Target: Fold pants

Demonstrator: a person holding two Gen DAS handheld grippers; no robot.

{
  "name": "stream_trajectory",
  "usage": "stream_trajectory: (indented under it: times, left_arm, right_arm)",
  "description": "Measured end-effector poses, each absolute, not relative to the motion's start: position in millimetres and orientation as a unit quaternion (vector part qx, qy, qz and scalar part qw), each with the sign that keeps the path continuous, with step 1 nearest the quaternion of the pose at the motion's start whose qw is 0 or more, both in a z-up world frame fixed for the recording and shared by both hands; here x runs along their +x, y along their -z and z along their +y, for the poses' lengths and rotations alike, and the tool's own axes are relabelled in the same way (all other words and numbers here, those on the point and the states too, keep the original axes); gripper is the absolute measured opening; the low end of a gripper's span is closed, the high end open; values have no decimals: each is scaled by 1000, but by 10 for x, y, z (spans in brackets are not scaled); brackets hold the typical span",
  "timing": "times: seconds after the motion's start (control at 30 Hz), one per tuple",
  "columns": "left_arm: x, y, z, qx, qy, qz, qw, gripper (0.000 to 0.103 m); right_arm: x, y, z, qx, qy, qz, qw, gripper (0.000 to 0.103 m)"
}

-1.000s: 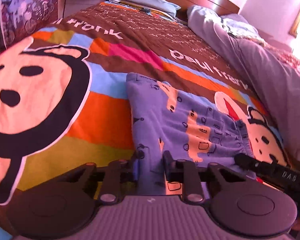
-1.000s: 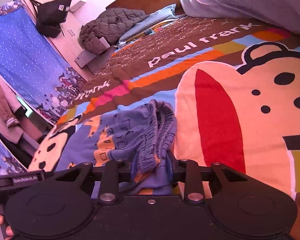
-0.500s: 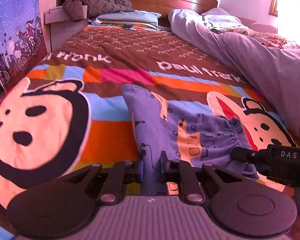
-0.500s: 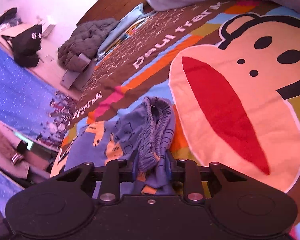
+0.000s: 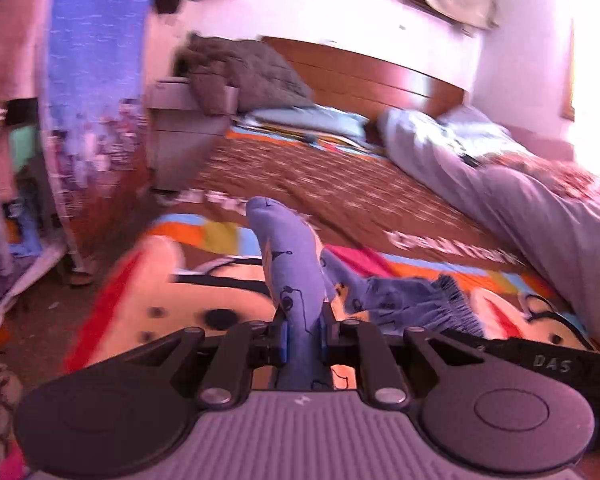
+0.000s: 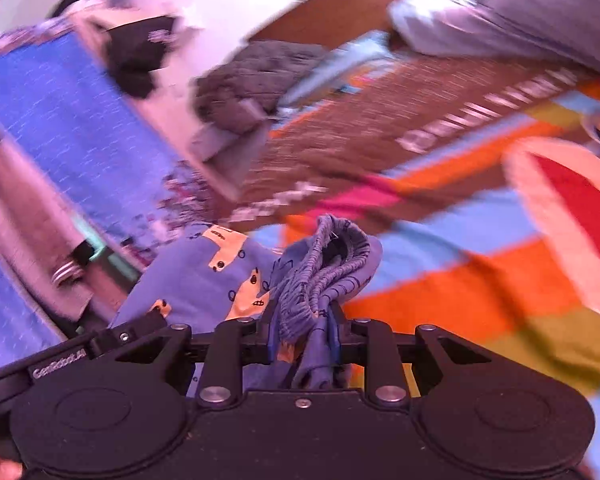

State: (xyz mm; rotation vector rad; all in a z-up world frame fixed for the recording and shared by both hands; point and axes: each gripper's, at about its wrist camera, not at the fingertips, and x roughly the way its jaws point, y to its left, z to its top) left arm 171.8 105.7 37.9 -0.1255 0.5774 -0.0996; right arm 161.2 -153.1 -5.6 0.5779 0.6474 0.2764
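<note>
A: Where are the pants (image 5: pixel 296 276) right now?

B: Above the bed (image 5: pixel 340 184), over the striped cartoon bedspread (image 6: pixel 472 280), strung between the two tools. In the left wrist view the left hand-held gripper (image 5: pixel 302 338) has its jaws pinched on a narrow fold of the blue cloth, which rises up and away from the jaws toward the wooden headboard (image 5: pixel 372 76).

A: And the other one?

B: The right hand-held gripper (image 6: pixel 305 338) is clamped on the gathered elastic waistband (image 6: pixel 320 264), bunched into a thick roll that pokes up out of the jaws. That tool's black body also shows at the lower right of the left wrist view, with the waistband frill just in front of it.

A: So which way does the garment run?

B: Its long axis goes roughly sideways across the bed, from the left tool's fold to the waistband at the right one, sagging a little between them. The printed panel with the orange shapes hangs to the left of the waistband in the right wrist view.

A: Is any of it on the bedspread?

B: Both views are motion-blurred; I can't tell if the lowest cloth touches it.

A: Anything else near the headboard?

B: A grey quilted jacket (image 5: pixel 248 72) heaped on a nightstand (image 5: pixel 180 136), and a lilac duvet (image 5: pixel 540 200) along the bed's right side.
</note>
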Motion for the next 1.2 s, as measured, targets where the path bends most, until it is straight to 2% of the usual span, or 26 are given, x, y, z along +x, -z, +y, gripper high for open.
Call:
stream_trajectory:
  times: [0.1,0.2,0.23,0.27,0.37,0.4,0.43,0.47,0.5,0.53,0.63,0.8,1.0,1.2]
  left_arm:
    - [1703,-210,1410,-90,19,314,945,16]
    - [1732,109,1799,-129,-13,379,916,18]
    - [1734,191,1902,-146,-14,394,907,22]
    - [1728,262,2022,-173,-13,403,898,28]
    - [1669,263,2238,-227,-16,397,889,36]
    - [1649,234,2253,-223,-22,393,892,41]
    - [1625,189,2247,-210,-39,387,897,60]
    - [1593,157,2225,-197,-58,383,901,79]
    - [1572,118,2195,-186,-78,378,904,87]
    - [1549,64,2182,-178,-96,369,907,95]
    - [1508,-61,2087,-175,-91,344,918,102]
    - [1314,-88,1911,-158,-91,330,926,103]
    - [1093,6,1657,-147,-89,343,923,103]
    - [603,-7,1422,-143,-88,318,933,103]
  right_arm:
    - [1680,28,-1177,253,-160,310,902,25]
    - [1771,214,-914,230,-164,351,893,27]
    - [1794,304,-854,221,-162,371,887,29]
    - [1812,398,-803,209,-155,392,882,35]
    - [1744,611,-791,206,-138,412,877,57]
    - [1722,637,-856,228,-139,408,873,62]
    - [1722,630,-914,242,-136,407,870,67]
    - [1733,610,-954,245,-126,408,870,77]
    - [1736,589,-999,240,-116,408,873,84]
    - [1733,561,-1029,229,-108,407,878,87]
    - [1663,493,-1082,199,-85,405,888,94]
    - [1417,543,-1306,213,-68,386,895,102]
    - [1012,595,-1535,278,-84,361,886,102]
    - [761,516,-1603,260,-116,340,896,102]
